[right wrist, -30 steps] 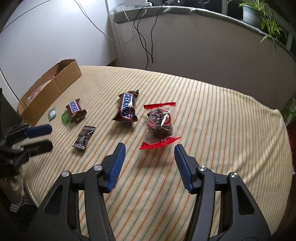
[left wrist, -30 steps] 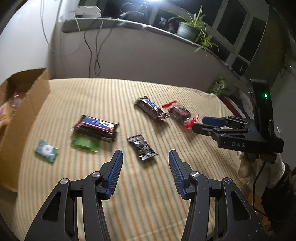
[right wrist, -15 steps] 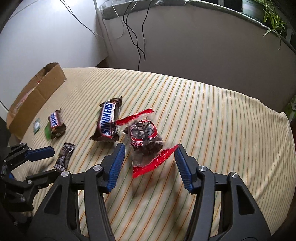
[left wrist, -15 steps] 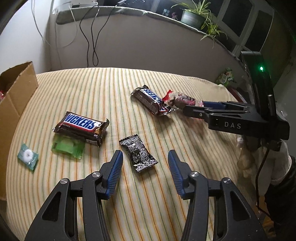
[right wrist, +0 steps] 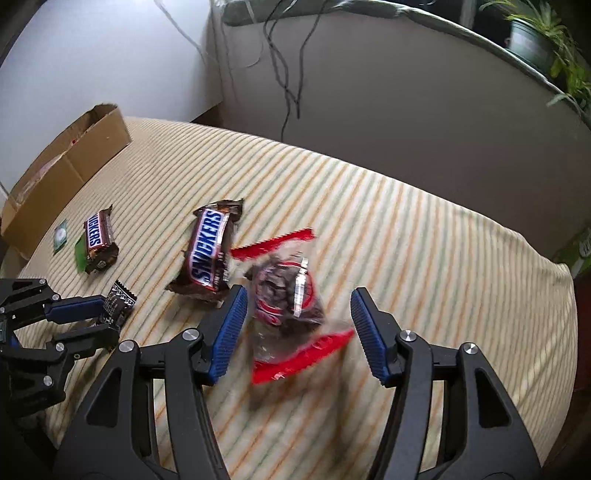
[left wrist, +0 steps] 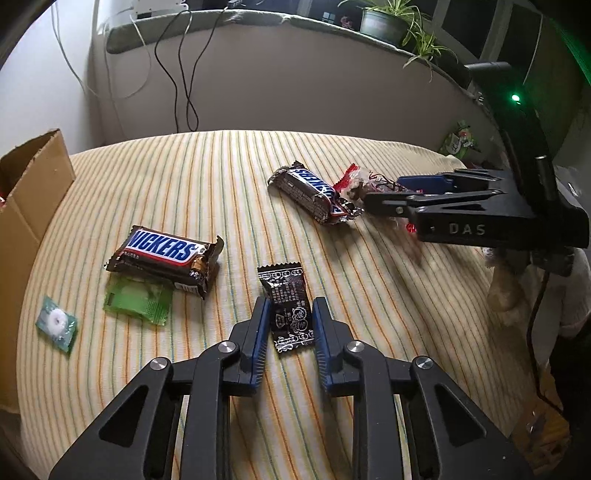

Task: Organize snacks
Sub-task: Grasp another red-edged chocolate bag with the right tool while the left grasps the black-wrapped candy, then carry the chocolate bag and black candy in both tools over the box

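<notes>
A small black printed packet [left wrist: 286,291] lies on the striped cloth [left wrist: 221,166], and my left gripper [left wrist: 291,306] is shut on it, a blue pad against each long side. The right wrist view shows the same grip from the side [right wrist: 105,314]. A clear bag of dark pieces with red ends [right wrist: 280,295] lies blurred between the fingers of my right gripper [right wrist: 299,295]. Those jaws are opening, with a gap at the right pad. Seen from the left wrist, the right gripper [left wrist: 384,192] hovers over that bag.
Two Snickers bars [left wrist: 162,254] [left wrist: 314,192] lie on the cloth, one partly over a green packet [left wrist: 136,301]. A small green mint candy [left wrist: 55,323] sits near the open cardboard box [left wrist: 26,221] at the left edge. Cables and a potted plant [left wrist: 384,22] are behind.
My left gripper came down and forward over the black packet and shut on it. My right gripper advanced until the red-ended bag lay between its fingers.
</notes>
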`<state>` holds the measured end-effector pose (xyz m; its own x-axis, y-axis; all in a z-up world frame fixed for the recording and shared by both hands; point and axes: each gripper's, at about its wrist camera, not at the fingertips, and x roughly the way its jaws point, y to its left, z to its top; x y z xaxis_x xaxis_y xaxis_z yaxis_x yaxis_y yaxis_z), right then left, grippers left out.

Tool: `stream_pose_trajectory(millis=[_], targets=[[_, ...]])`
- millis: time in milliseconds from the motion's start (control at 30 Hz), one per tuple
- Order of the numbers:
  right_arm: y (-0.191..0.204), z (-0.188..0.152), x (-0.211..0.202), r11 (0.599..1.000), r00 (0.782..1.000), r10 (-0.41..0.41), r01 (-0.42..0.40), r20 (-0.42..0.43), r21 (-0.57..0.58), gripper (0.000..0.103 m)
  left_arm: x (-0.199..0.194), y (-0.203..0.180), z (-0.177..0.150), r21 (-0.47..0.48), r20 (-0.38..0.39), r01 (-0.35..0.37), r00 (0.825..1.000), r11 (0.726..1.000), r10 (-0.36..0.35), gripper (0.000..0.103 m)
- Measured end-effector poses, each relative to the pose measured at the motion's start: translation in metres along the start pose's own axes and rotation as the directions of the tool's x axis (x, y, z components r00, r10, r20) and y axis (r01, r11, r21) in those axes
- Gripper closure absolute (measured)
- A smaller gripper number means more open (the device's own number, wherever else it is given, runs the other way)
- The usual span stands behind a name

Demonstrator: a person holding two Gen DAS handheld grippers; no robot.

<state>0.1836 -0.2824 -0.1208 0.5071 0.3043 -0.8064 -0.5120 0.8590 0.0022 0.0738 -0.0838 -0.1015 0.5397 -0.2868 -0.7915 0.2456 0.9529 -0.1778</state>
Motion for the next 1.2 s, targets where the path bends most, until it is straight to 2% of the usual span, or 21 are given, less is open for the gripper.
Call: stream_pose_trajectory(millis=[67,100,367,533,700,967,1200], targets=[[0.005,0.001,0.004,1.0,1.0,-0.013,0.013,-0.014,-0.023,0.045,0.001,-0.001,0.001,0.002,0.0,0.001,1.0,1.0,-0.001,0.081],[0.008,0.0,0.006,0.999,1.0,-0.019,0.019,-0.017,-0.033,0.052,0.001,-0.001,0.001,0.0,0.001,0.003,1.0,1.0,-0.003,0.081],[0.005,0.001,-0.003,1.0,1.0,-0.002,0.002,-0.016,-0.009,0.053,-0.009,0.005,0.0,-0.008,0.019,0.027,0.999,1.0,-0.026,0.081],[0.005,0.006,-0.019,1.0,1.0,0.006,-0.006,0.022,0.019,0.053,-0.022,0.01,-0.002,-0.019,0.041,0.038,0.998,0.999,-0.037,0.082],[0.017,0.013,-0.038,1.0,0.998,0.014,-0.014,0.06,-0.002,0.053,-0.045,0.022,-0.003,-0.04,0.089,0.039,0.995,0.998,-0.035,0.082],[0.053,0.032,-0.059,0.996,0.992,0.064,-0.057,0.112,-0.062,0.053,-0.084,0.045,-0.007,-0.082,0.17,0.019,0.985,0.996,-0.005,0.082],[0.09,0.056,-0.061,0.989,0.984,0.114,-0.1,0.136,-0.108,0.053,-0.108,0.081,-0.006,-0.143,0.229,-0.03,0.971,0.989,0.062,0.082]])
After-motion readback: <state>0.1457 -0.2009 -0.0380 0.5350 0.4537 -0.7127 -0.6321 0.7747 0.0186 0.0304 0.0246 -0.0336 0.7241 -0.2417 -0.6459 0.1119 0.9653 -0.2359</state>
